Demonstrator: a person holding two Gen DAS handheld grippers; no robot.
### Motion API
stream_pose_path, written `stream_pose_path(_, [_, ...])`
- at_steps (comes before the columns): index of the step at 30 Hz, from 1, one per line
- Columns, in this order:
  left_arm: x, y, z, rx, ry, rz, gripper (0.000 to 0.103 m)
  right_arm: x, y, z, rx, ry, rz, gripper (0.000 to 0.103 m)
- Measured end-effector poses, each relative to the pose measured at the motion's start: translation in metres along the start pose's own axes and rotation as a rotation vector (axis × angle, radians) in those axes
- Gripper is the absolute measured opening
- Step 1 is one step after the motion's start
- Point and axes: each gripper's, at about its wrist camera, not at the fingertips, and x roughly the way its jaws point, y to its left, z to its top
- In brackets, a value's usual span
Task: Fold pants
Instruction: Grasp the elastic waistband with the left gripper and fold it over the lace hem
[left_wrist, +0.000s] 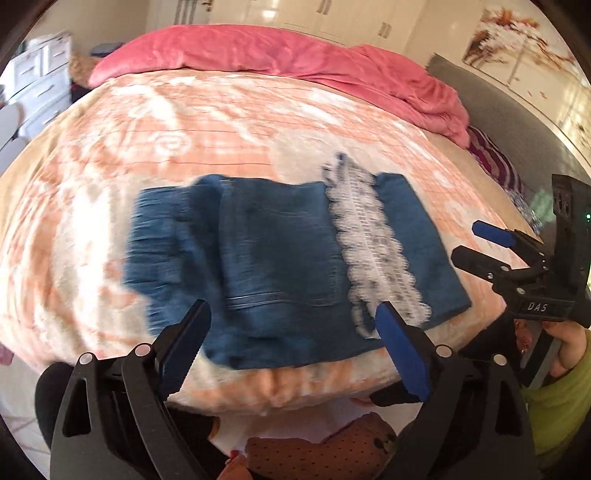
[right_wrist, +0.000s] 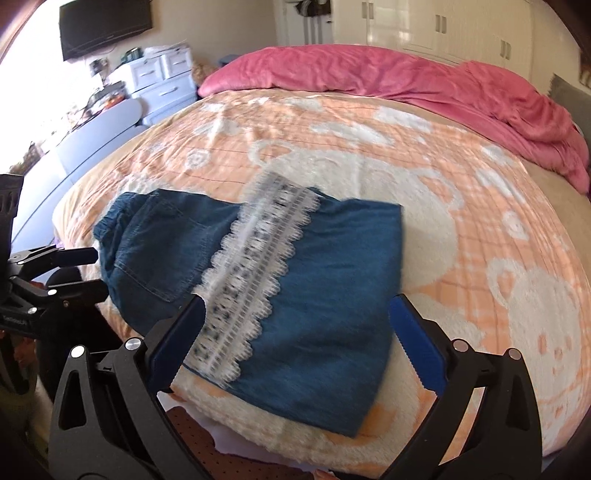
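Blue denim pants (left_wrist: 277, 240) (right_wrist: 332, 277) lie folded into a compact rectangle on the orange-and-white blanket (left_wrist: 184, 129) (right_wrist: 443, 184), near the bed's front edge. A white lace band (left_wrist: 369, 236) (right_wrist: 258, 258) runs across the fold. My left gripper (left_wrist: 291, 310) (right_wrist: 99, 269) hovers over the pants' near left part, jaws wide open and empty. My right gripper (right_wrist: 297, 301) (left_wrist: 467, 240) stands open above the near right part, nothing between its fingers. Neither gripper touches the cloth.
A crumpled pink duvet (left_wrist: 295, 55) (right_wrist: 406, 74) lies along the far side of the bed. White drawers (left_wrist: 40, 81) (right_wrist: 162, 77) stand beyond the left side, under a wall television (right_wrist: 105, 26). A grey headboard (left_wrist: 498, 122) is at the right. A green sleeve (left_wrist: 561, 387) holds the right gripper.
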Motion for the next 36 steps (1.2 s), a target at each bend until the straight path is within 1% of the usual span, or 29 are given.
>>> stream_pose_path(2, [-0.004,0.015,-0.003,-0.026,-0.007,0.028,0.094,0.005,0.009,0.007,-0.024,0.006,0.017,0.094])
stream_pose_path(3, [-0.006,0.026,-0.006,-0.049,-0.004,0.045,0.094,0.01,0.017,0.013,-0.043,0.012,0.027,0.094])
stream_pose_path(6, [-0.005,0.051,-0.014,-0.112,0.016,0.056,0.094,0.023,0.038,0.03,-0.102,0.029,0.062,0.094])
stream_pose_path(8, [-0.003,0.064,-0.02,-0.148,0.028,0.052,0.094,0.032,0.051,0.041,-0.135,0.043,0.089,0.094])
stream_pose_path(12, [0.002,0.082,-0.024,-0.227,0.032,0.02,0.094,0.053,0.08,0.066,-0.188,0.089,0.179,0.094])
stream_pose_path(17, [0.012,0.086,-0.024,-0.287,0.026,-0.041,0.094,0.076,0.116,0.094,-0.276,0.124,0.251,0.094])
stream_pose_path(18, [0.014,0.086,-0.025,-0.3,0.021,-0.063,0.093,0.08,0.121,0.098,-0.284,0.131,0.26,0.094])
stream_pose_path(20, [0.017,0.083,-0.026,-0.304,0.016,-0.078,0.092,0.093,0.13,0.108,-0.305,0.159,0.289,0.094])
stream_pose_path(22, [0.022,0.08,-0.025,-0.308,0.018,-0.096,0.077,0.105,0.136,0.114,-0.324,0.192,0.323,0.094])
stream_pose_path(23, [0.024,0.079,-0.025,-0.312,0.022,-0.107,0.072,0.114,0.141,0.117,-0.34,0.221,0.349,0.094])
stream_pose_path(25, [0.029,0.08,-0.025,-0.314,0.028,-0.104,0.072,0.127,0.148,0.12,-0.355,0.261,0.38,0.094])
stream_pose_path(27, [0.031,0.083,-0.025,-0.332,0.02,-0.12,0.071,0.141,0.156,0.121,-0.367,0.302,0.406,0.094])
stream_pose_path(33, [0.039,0.085,-0.027,-0.323,0.018,-0.117,0.071,0.179,0.178,0.119,-0.398,0.412,0.495,0.094])
stream_pose_path(35, [0.039,0.087,-0.029,-0.327,0.016,-0.123,0.072,0.191,0.181,0.113,-0.381,0.435,0.532,0.084])
stream_pose_path(36, [0.039,0.087,-0.03,-0.334,0.014,-0.135,0.076,0.192,0.18,0.111,-0.374,0.428,0.534,0.079])
